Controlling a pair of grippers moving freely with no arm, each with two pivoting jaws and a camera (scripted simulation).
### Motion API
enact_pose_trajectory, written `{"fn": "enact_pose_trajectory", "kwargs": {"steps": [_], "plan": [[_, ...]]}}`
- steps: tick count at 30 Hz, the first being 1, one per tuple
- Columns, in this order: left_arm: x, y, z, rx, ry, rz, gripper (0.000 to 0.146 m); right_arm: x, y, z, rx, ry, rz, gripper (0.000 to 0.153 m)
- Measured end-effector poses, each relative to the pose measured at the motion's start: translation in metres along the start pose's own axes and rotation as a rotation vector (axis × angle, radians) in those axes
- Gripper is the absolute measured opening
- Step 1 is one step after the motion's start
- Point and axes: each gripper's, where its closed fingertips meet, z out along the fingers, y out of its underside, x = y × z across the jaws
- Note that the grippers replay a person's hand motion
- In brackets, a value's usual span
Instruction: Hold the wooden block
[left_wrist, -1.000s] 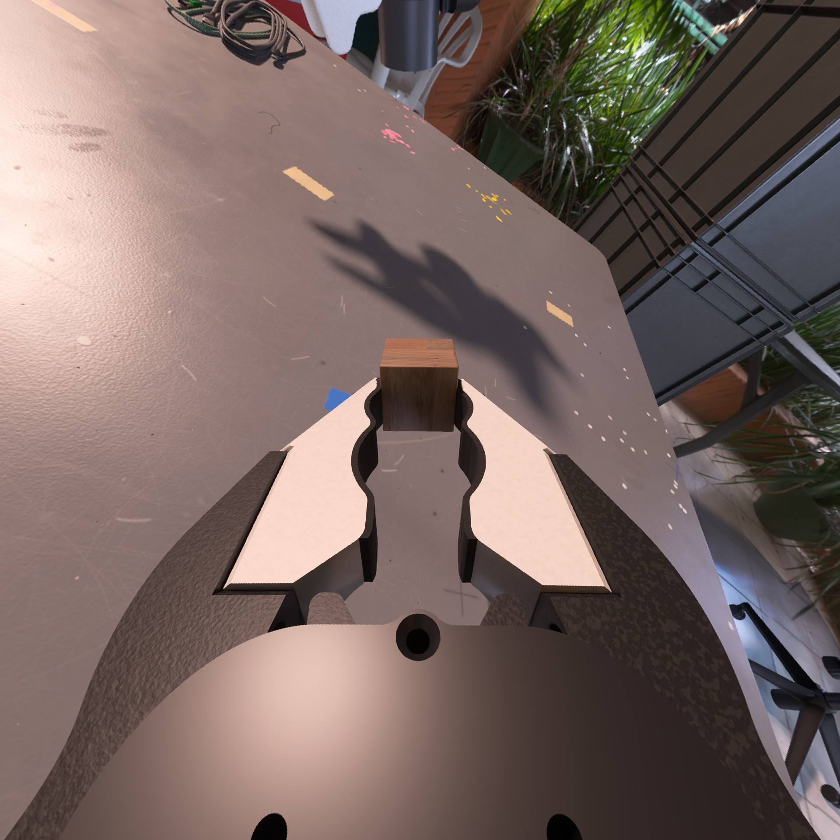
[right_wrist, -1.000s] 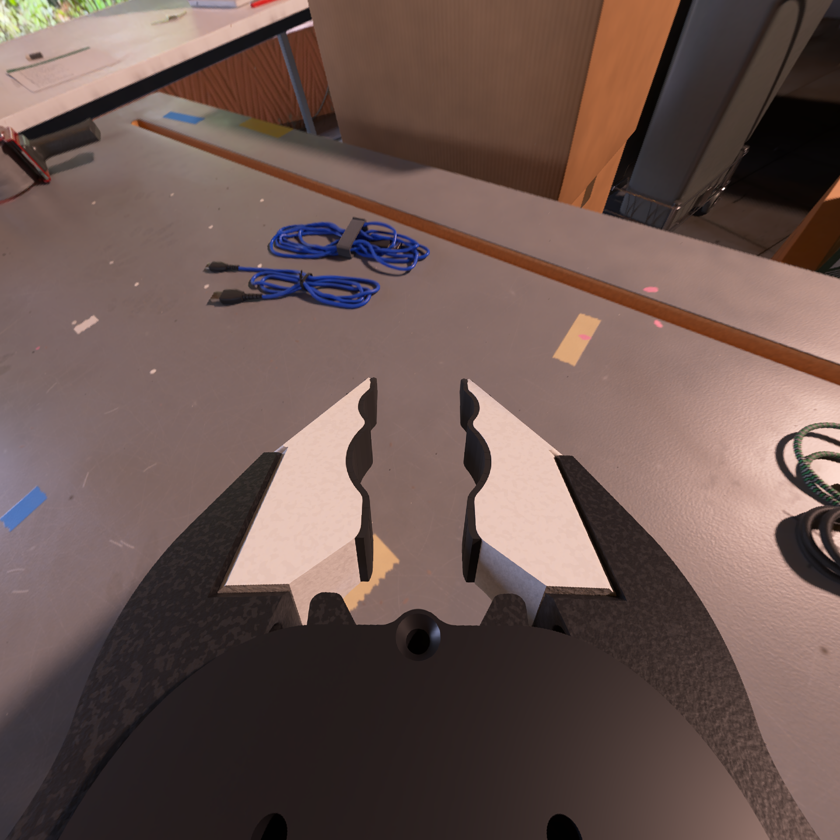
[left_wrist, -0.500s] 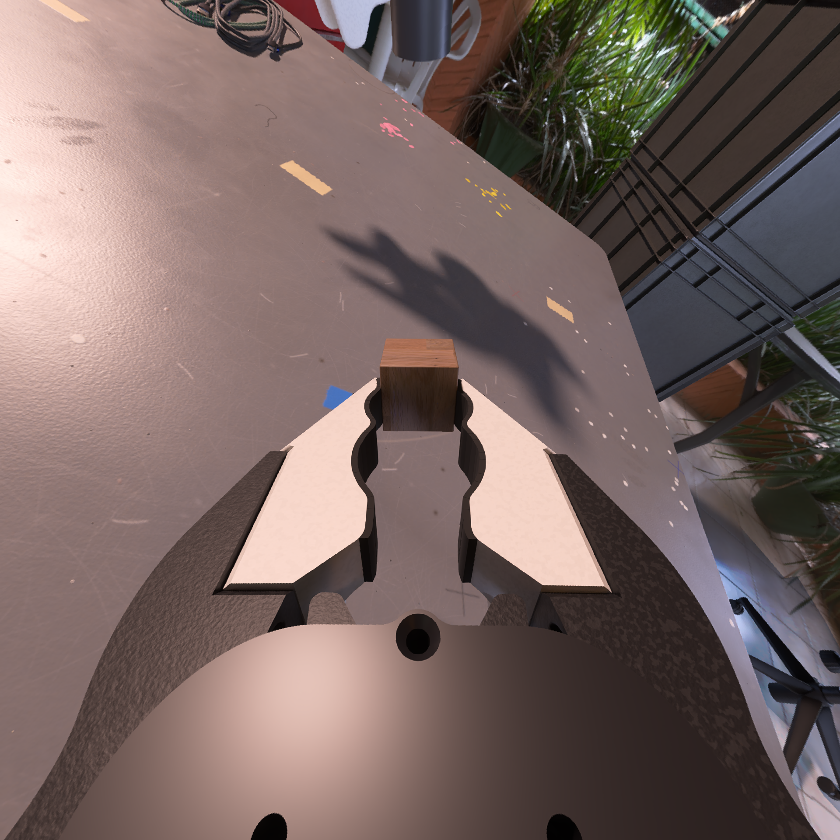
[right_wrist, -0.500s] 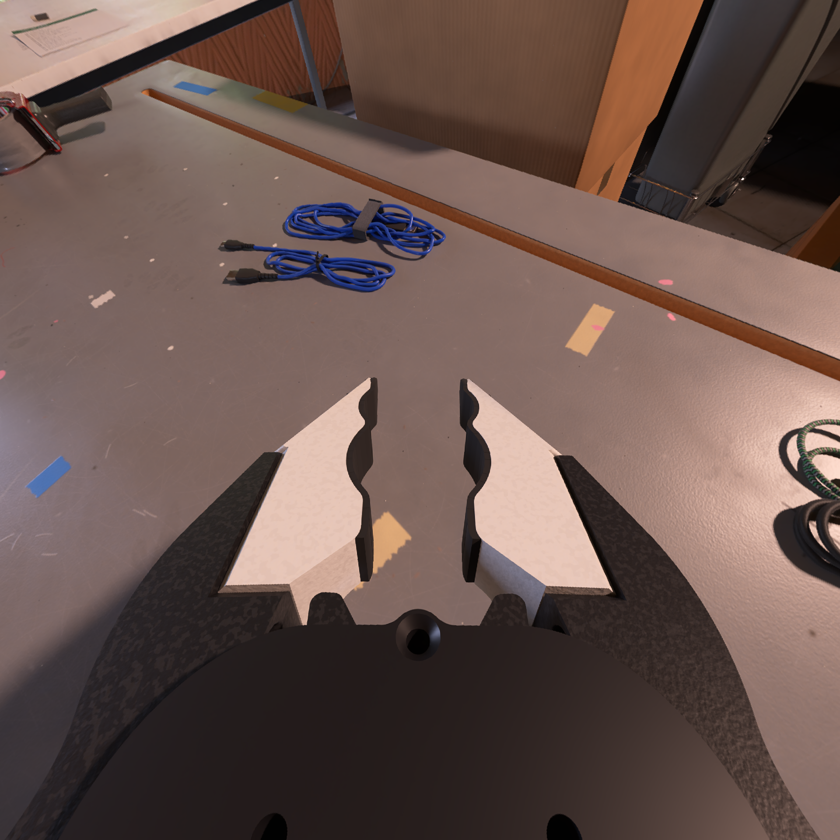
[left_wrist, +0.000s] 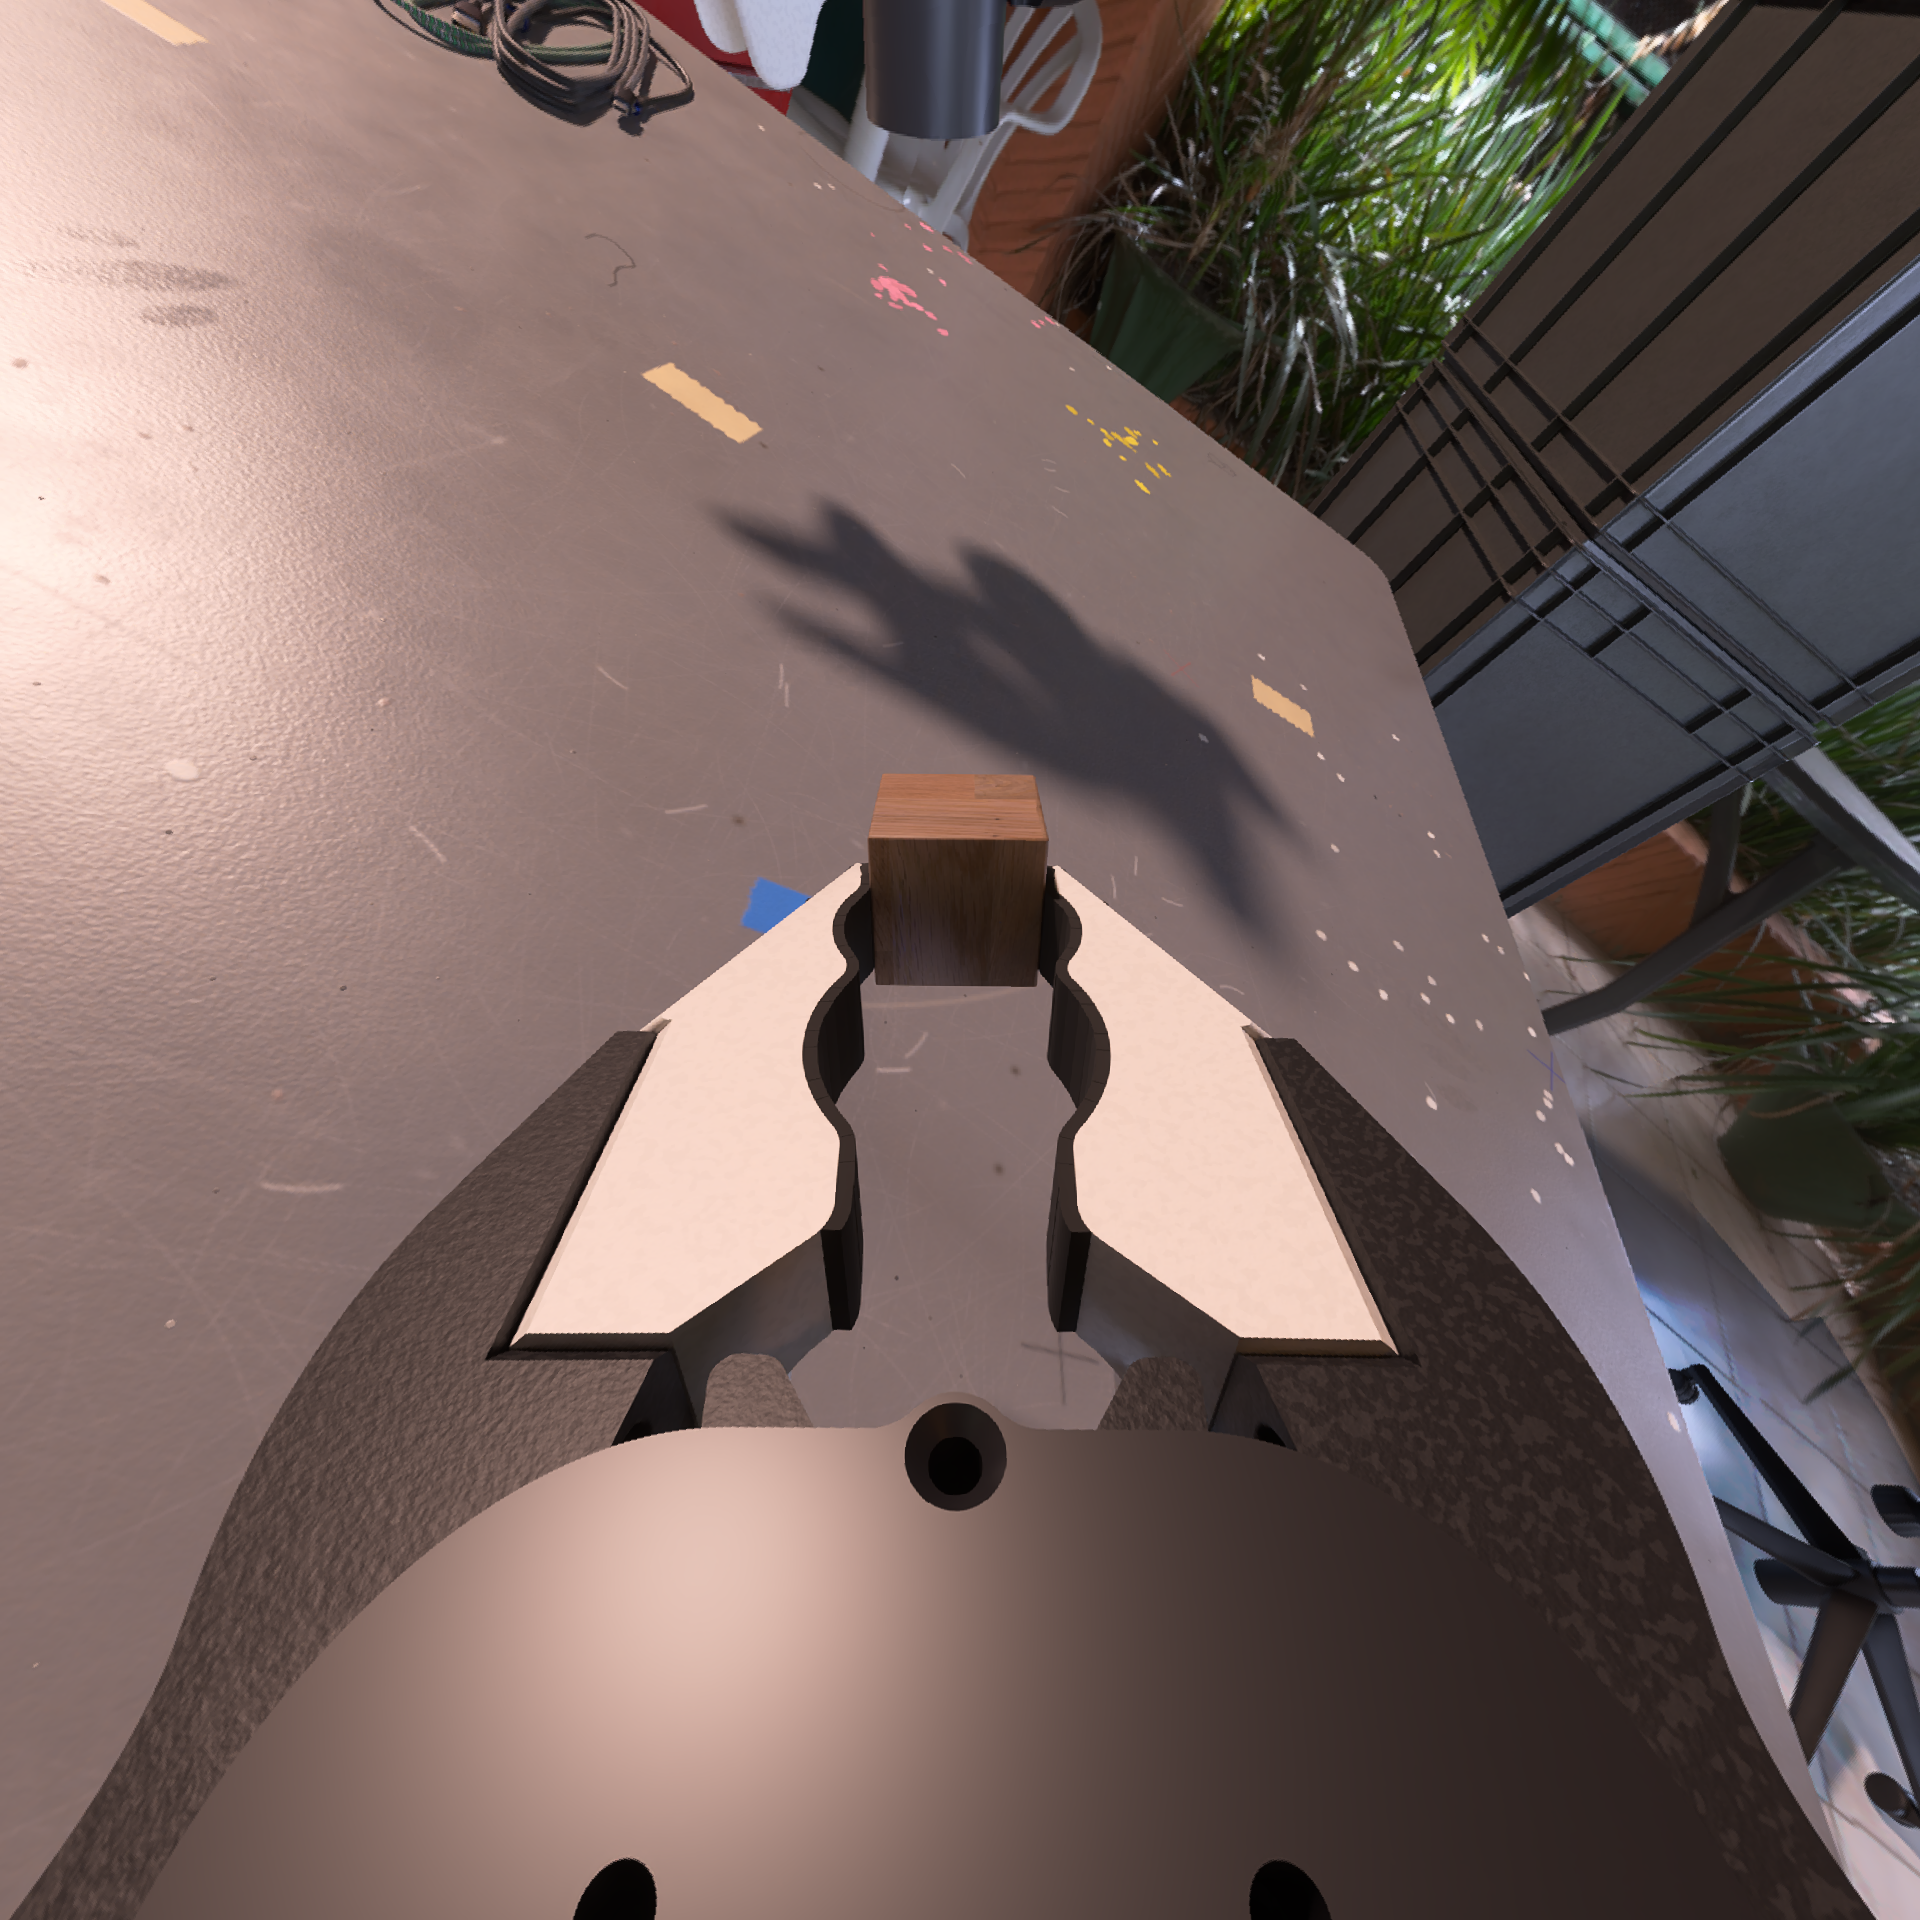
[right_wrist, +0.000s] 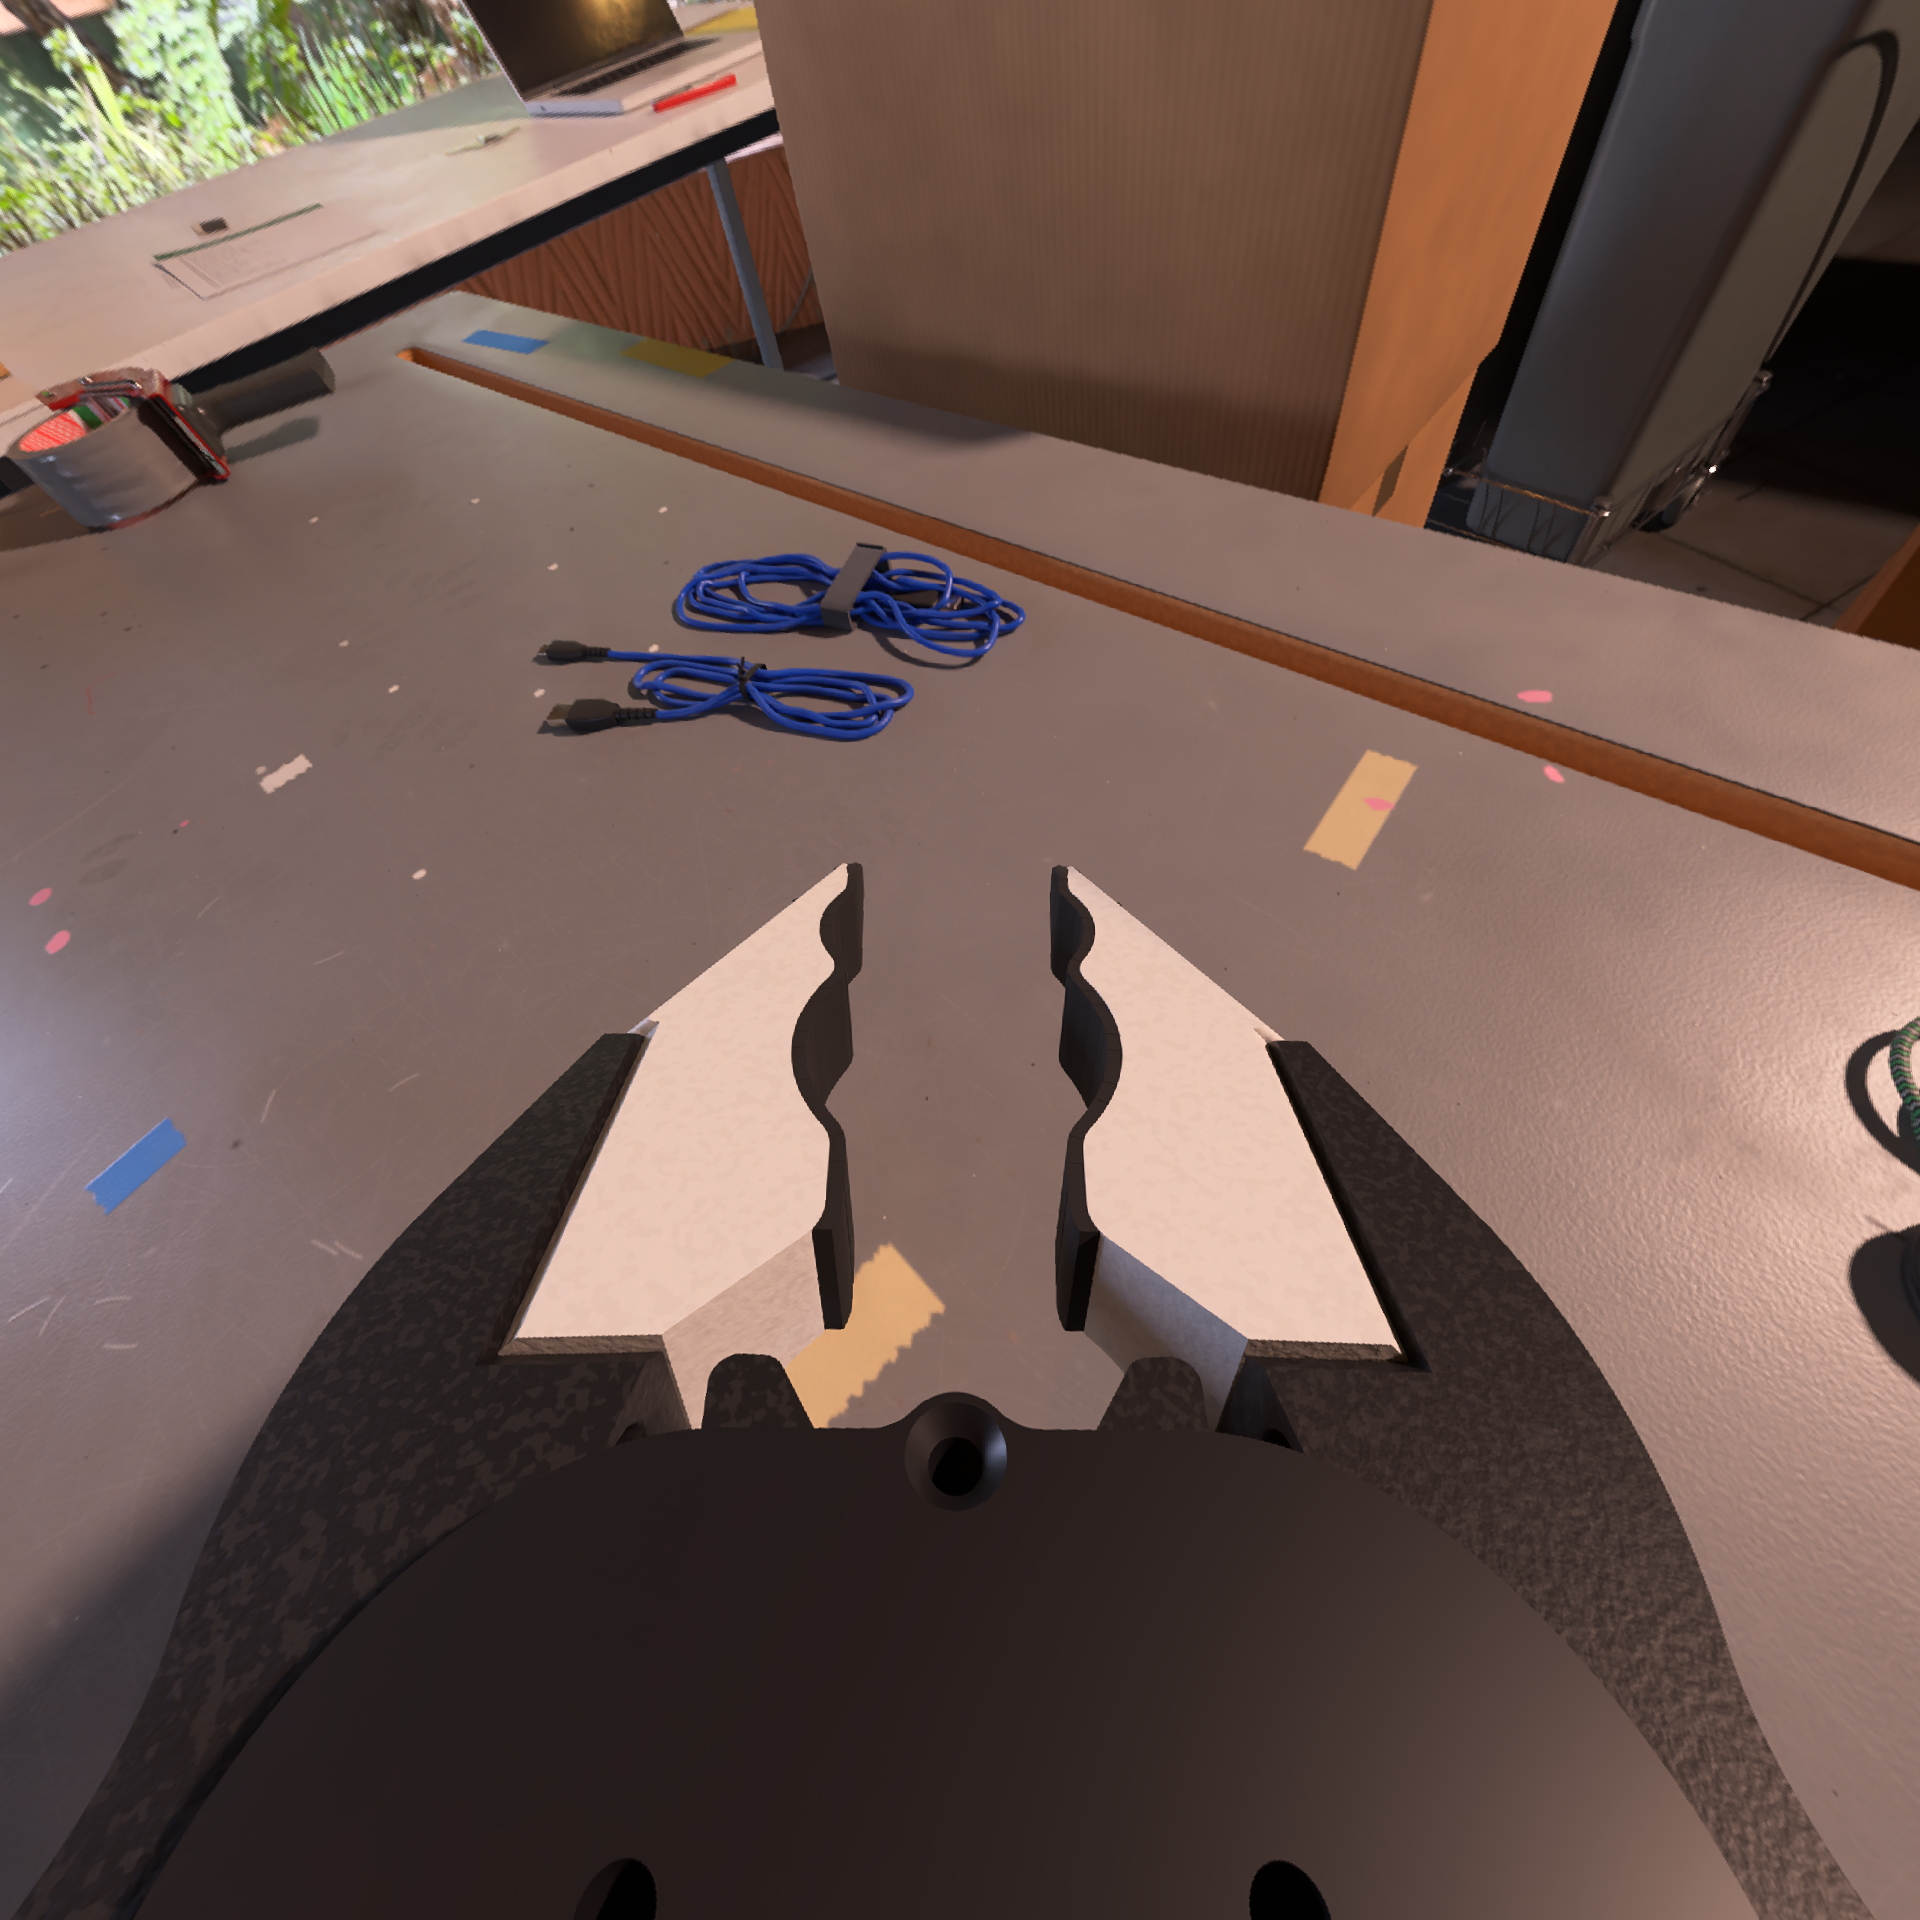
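L gripper (left_wrist: 956, 883) is clamping the block (left_wrist: 956, 883) btwn its fingertips, both pale fingers (left_wrist: 727, 1122) pressing its sides; block is sitting at the very tips, raised above the table (left_wrist: 364, 727). The gripper's shadow (left_wrist: 997, 665) is falling on the table beyond it. Blue tape (left_wrist: 769, 902) is peeking out just left of the tips, tan tape (left_wrist: 701, 402) lying farther off.

R gripper (right_wrist: 956, 883) is hanging over the table w/ fingers apart, nothing btwn them. Two blue cables (right_wrist: 831, 644) are lying ahead, well apart from it; a tape roll (right_wrist: 114, 447) is sitting far left.
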Motion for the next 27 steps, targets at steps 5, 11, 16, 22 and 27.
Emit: {"fn": "enact_pose_trajectory", "kwargs": {"steps": [5, 11, 16, 22, 27], "plan": [[-0.002, 0.0, 0.0, 0.003, -0.002, -0.004, 0.031, -0.004, -0.009, -0.006, 0.065, -0.013, -0.013, 0.036], [0.0, 0.001, 0.003, -0.007, 0.004, 0.0, 0.031, -0.003, 0.005, -0.011, -0.004, 0.001, -0.026, 0.036], [0.0, 0.001, 0.004, -0.005, 0.006, 0.0, 0.031, -0.006, 0.004, -0.012, -0.023, -0.012, -0.047, 0.036], [0.0, 0.001, 0.004, -0.011, 0.006, 0.004, 0.031, -0.006, 0.003, -0.017, -0.019, -0.024, -0.024, 0.036], [0.0, 0.003, 0.005, -0.016, 0.01, 0.002, 0.031, -0.009, 0.002, -0.022, 0.01, -0.022, -0.049, 0.036]]}}
